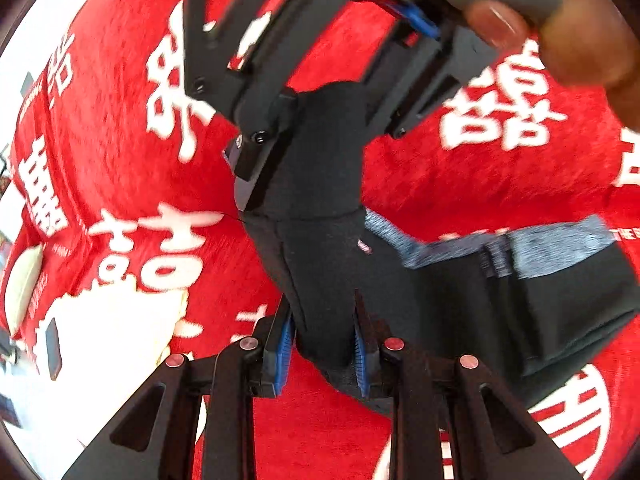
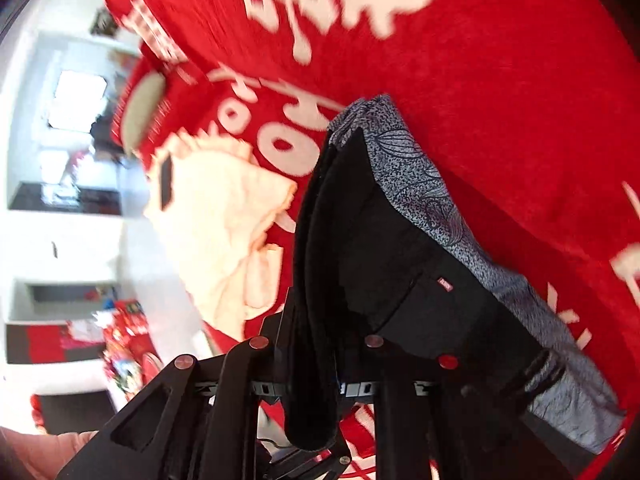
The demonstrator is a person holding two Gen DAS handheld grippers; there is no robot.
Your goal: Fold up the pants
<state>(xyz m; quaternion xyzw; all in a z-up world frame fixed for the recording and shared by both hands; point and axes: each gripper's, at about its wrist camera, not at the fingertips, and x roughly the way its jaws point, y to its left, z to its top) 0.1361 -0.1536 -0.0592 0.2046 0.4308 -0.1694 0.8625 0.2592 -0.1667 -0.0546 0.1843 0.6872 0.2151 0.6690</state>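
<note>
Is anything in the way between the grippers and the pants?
No. Both already have the black pants: the left gripper is shut on one bunched end, and the right gripper pinches the fabric farther up.

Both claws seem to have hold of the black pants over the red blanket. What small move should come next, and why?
Probably lower both claws together to lay the held fold flat. The left claw and right claw each pinch bunched black pants, lifted off the red blanket, while the grey patterned waistband end already rests there.
</note>
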